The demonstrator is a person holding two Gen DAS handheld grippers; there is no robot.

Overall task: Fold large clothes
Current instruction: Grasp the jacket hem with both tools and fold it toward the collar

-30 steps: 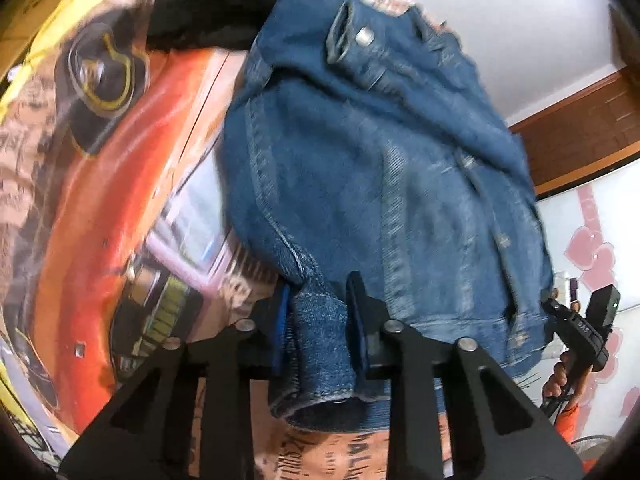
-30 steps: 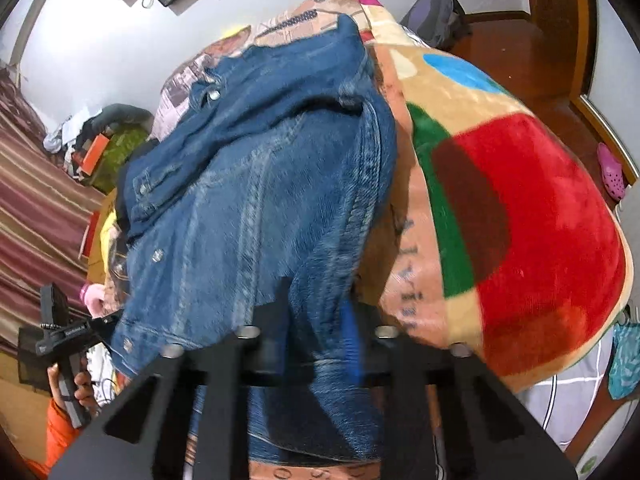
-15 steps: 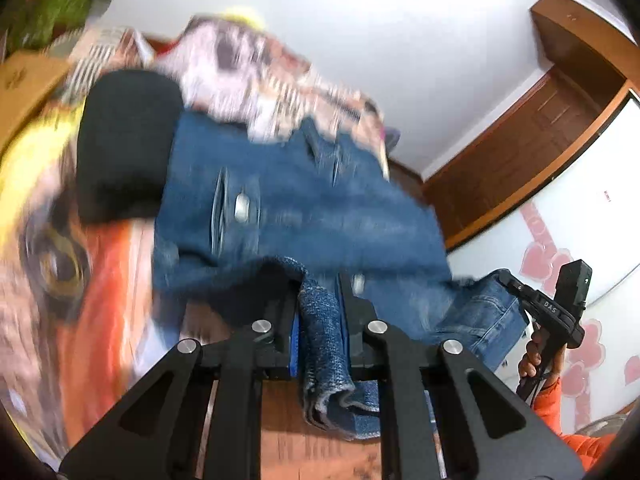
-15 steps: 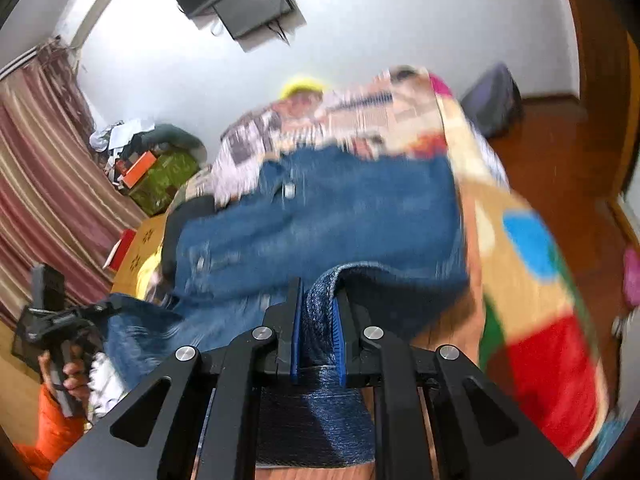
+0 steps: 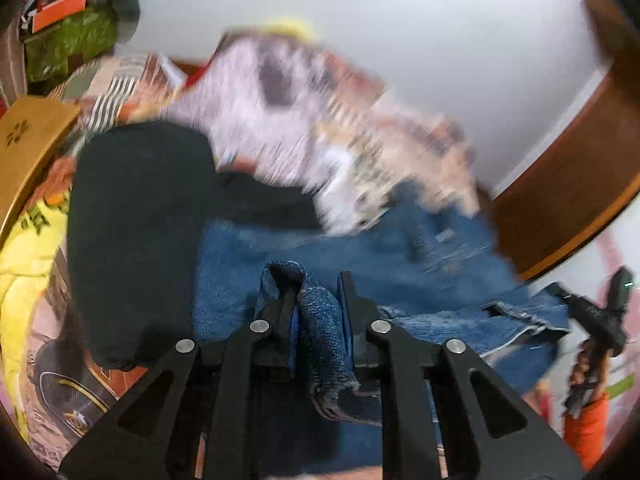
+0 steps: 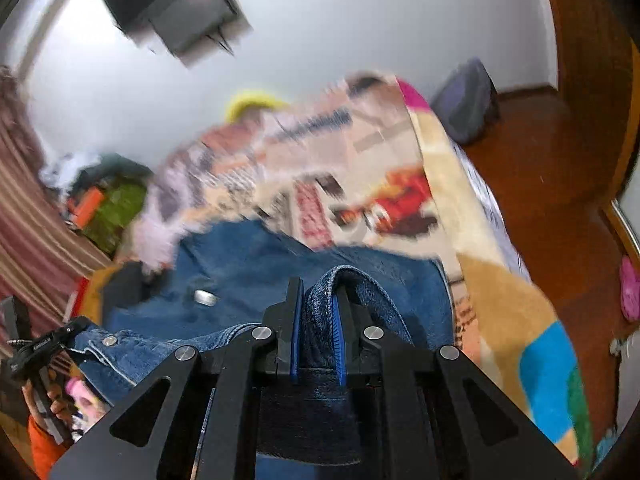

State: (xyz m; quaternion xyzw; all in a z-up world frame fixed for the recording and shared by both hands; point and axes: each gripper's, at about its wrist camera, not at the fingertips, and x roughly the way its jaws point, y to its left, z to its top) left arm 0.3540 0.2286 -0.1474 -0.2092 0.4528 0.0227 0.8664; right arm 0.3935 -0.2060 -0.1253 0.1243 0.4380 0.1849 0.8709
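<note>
The blue denim jacket (image 5: pixel 360 256) is spread over the patterned blanket (image 6: pixel 500 304), metal snap button facing up, with two bunched edges pinched up off it, pretty blurry overall.

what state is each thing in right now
left claw: shut on the denim jacket
right claw: shut on the denim jacket
denim jacket: lifted at both pinched edges, the rest lying on the blanket
blanket: spread over the bed
black garment: lying beside the jacket
</note>
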